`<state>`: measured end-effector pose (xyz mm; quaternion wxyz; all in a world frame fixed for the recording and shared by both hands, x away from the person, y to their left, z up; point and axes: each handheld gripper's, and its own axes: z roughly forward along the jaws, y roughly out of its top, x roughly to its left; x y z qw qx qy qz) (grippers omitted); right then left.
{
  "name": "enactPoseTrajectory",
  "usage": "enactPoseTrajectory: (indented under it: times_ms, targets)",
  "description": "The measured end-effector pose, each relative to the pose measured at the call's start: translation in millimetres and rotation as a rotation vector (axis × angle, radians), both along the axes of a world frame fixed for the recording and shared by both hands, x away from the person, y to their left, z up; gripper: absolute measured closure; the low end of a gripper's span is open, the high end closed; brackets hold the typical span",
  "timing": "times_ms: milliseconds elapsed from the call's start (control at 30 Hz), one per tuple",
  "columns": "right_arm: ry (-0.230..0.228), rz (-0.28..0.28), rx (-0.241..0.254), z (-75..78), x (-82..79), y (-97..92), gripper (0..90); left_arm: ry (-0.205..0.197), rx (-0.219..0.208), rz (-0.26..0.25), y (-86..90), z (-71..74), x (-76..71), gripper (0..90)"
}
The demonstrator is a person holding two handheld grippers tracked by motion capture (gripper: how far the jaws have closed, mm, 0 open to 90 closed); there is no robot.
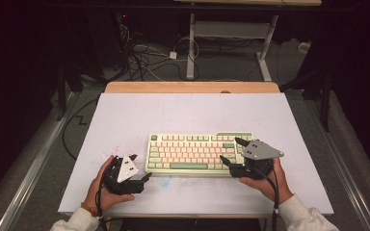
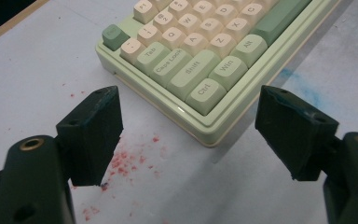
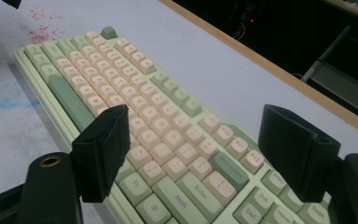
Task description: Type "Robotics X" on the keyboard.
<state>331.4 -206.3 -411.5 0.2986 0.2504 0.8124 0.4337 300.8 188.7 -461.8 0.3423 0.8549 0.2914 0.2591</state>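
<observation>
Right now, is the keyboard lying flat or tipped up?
Flat: the keyboard rests keys-up on the white table, its base along the surface.

Green keyboard [image 2: 200,51] corner on white table [image 2: 37,70], red specks [image 2: 128,161], black fingers [image 2: 93,135] spread, empty

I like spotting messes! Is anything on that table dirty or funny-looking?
Yes. Red speckled stains dot the white table top beside the pale green and pink keyboard, on its Ctrl-key side, and a faint blue smudge sits along its front edge. The keyboard itself looks fine.
</observation>
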Motion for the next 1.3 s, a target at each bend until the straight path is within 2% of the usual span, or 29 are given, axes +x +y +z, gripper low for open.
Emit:
enactPoseTrajectory:
  times_ms: [133, 267, 333, 367, 433, 467, 533, 667, 767, 833, 867, 900, 967, 1033, 1300]
  targets:
    - [-0.012, -0.008, -0.006, -1.6, -6.6, -7.9, 25.8, 0.004, -0.017, -0.002, -0.3, 0.8, 0.2, 21.6]
    - [-0.019, -0.028, 0.007, -2.7, -12.7, -17.1, 26.4, 0.030, -0.018, 0.009, -0.7, 0.6, 2.1, 24.4]
    - [-0.017, -0.037, 0.003, -4.4, -15.4, -21.2, 26.5, 0.043, -0.029, 0.009, -0.6, 1.3, 2.7, 29.4]
    - [-0.019, -0.042, -0.003, -5.3, -16.3, -23.4, 26.5, 0.036, -0.025, 0.010, -0.6, 1.9, 3.4, 30.8]
    - [-0.010, -0.053, -0.005, -7.6, -18.9, -27.5, 26.6, 0.047, -0.008, 0.046, -1.4, 1.9, 4.2, 36.9]
    - [-0.007, -0.057, -0.002, -8.6, -20.5, -29.6, 26.6, 0.055, -0.016, 0.054, -0.9, 2.0, 5.3, 38.8]
    - [0.001, -0.065, 0.001, -11.3, -23.1, -33.4, 26.6, 0.076, -0.039, 0.044, 1.1, 3.0, 6.8, 47.9]
    - [0.003, -0.075, -0.008, -14.9, -28.6, -39.6, 26.6, 0.080, -0.062, 0.020, 1.2, 6.4, 6.9, 58.7]
    - [0.004, -0.083, -0.005, -17.2, -31.5, -43.0, 26.6, 0.086, -0.057, 0.006, -0.5, 8.5, 7.4, 67.6]
    - [0.011, -0.083, -0.012, -19.5, -32.8, -44.0, 26.6, 0.094, -0.069, -0.004, -1.5, 10.0, 7.8, 73.7]
    - [0.016, -0.082, -0.019, -21.3, -33.9, -44.2, 26.6, 0.097, -0.065, -0.013, -2.6, 10.6, 7.7, 80.6]
    - [0.016, -0.082, -0.019, -21.3, -33.9, -44.2, 26.6, 0.094, -0.049, -0.027, -4.2, 10.9, 7.4, 80.6]
    - [0.019, -0.079, -0.024, -22.2, -34.4, -44.2, 26.6, 0.096, -0.037, -0.042, -7.4, 11.1, 6.9, 86.7]
    - [0.025, -0.077, -0.025, -22.8, -34.6, -43.6, 26.3, 0.103, -0.026, -0.053, -10.7, 12.2, 7.6, 87.5]
    - [0.027, -0.071, -0.042, -24.6, -34.8, -40.7, 26.3, 0.122, -0.039, -0.112, -36.5, 24.0, 20.5, 87.5]
